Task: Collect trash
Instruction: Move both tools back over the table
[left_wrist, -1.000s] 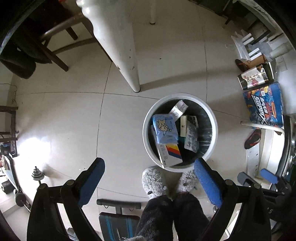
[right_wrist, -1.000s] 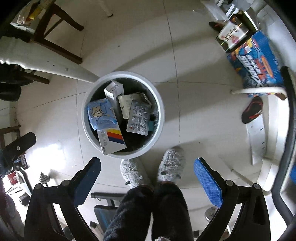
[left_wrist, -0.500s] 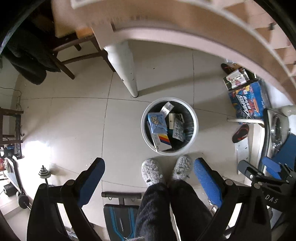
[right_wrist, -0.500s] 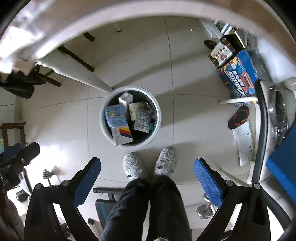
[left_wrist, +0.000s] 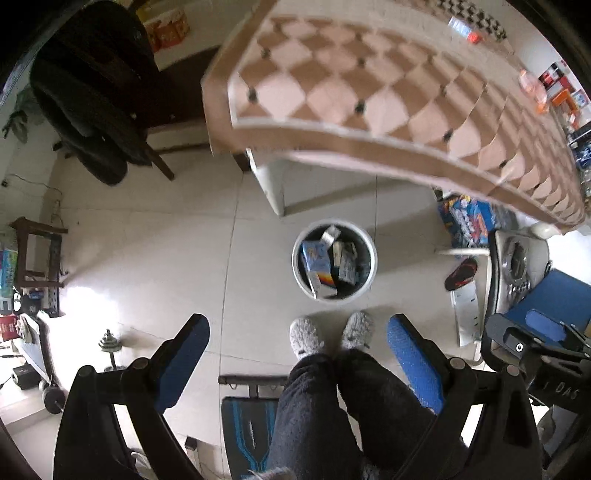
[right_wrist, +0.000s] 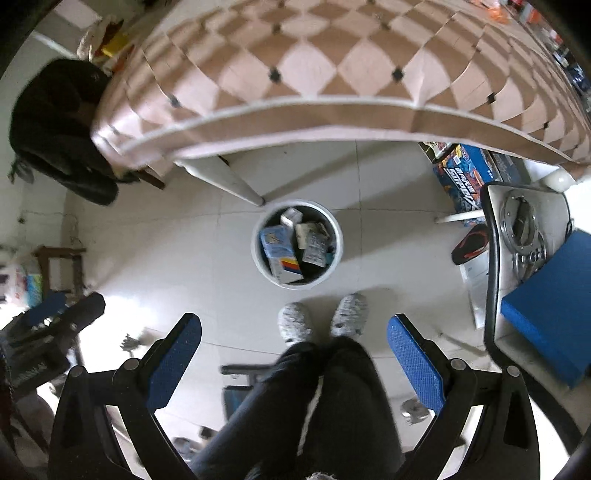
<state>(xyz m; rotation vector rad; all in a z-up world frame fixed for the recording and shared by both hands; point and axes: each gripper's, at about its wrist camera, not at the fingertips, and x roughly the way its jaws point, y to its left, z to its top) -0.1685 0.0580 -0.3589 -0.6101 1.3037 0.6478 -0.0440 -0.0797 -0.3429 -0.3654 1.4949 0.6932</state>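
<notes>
A round white trash bin (left_wrist: 372, 264) (right_wrist: 338, 236) stands on the tiled floor far below both grippers, by a white table leg (left_wrist: 271, 190). It holds a blue packet (left_wrist: 314, 256) (right_wrist: 275, 242), a box with coloured stripes (right_wrist: 288, 267), a blister pack (right_wrist: 316, 247) and other small cartons. My left gripper (left_wrist: 298, 332) is open and empty, high above the floor. My right gripper (right_wrist: 293, 326) is open and empty too, at about the same height. Small items (left_wrist: 535, 85) lie on the table's far right; they are blurred.
A table with a pink-and-brown checked top (left_wrist: 369, 92) (right_wrist: 332, 66) fills the upper view. The person's slippered feet (left_wrist: 328, 334) stand by the bin. A dark coat on a chair (left_wrist: 88, 103) is at left, blue boxes (right_wrist: 465, 173) and a stool with metal parts (right_wrist: 524, 236) at right.
Both grippers have risen well away from the bin, which now looks much smaller. The tabletop has come into view from above. Both stay open and empty.
</notes>
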